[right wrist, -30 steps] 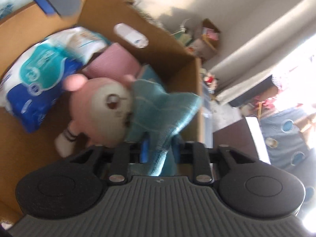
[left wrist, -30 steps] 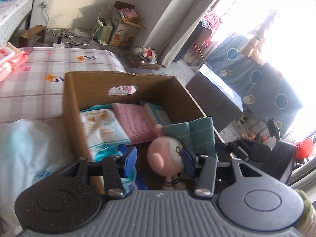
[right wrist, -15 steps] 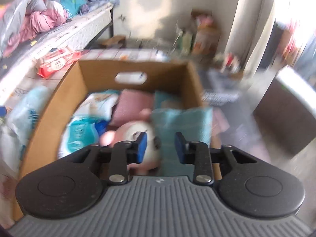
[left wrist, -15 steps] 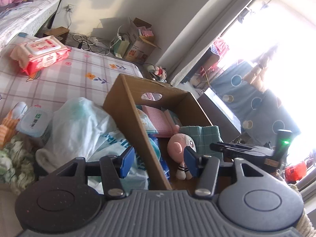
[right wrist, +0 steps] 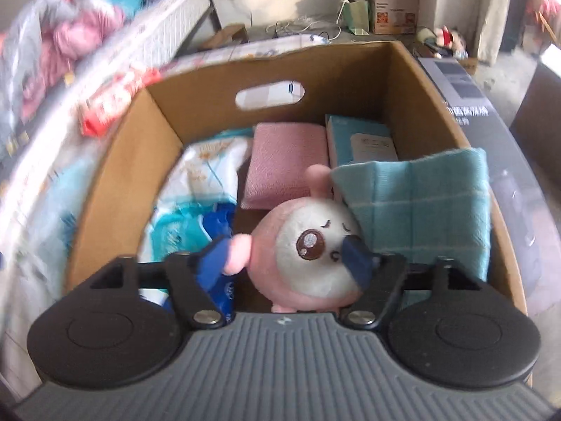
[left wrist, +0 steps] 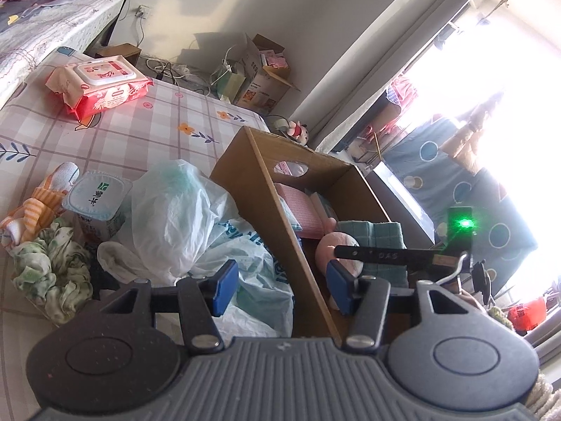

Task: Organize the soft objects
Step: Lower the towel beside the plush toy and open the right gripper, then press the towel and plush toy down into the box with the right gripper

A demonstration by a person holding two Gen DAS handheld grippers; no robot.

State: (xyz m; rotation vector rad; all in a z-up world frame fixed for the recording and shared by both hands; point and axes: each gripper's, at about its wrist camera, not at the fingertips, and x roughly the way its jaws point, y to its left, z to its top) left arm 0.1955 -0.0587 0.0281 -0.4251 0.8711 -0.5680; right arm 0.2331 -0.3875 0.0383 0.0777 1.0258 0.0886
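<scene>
Cardboard box (right wrist: 336, 70) fills the right wrist view, which alone shows its contents clearly: a pink plush toy (right wrist: 308, 256) at the near end, a teal checked cloth (right wrist: 420, 207) draped on the right wall, a pink folded cloth (right wrist: 284, 165) and tissue packs (right wrist: 196, 189) farther in. The right gripper (right wrist: 284, 263) has just been opening; its jaws stand wide either side of the plush without pressing it. Only the left wrist view shows the checked floral sheet (left wrist: 140, 133) left of the box, with plastic bags (left wrist: 175, 210), a red wipes pack (left wrist: 101, 87) and a green-white cloth (left wrist: 52, 266). The left gripper (left wrist: 277, 286) is open, empty, straddling the box's near wall.
</scene>
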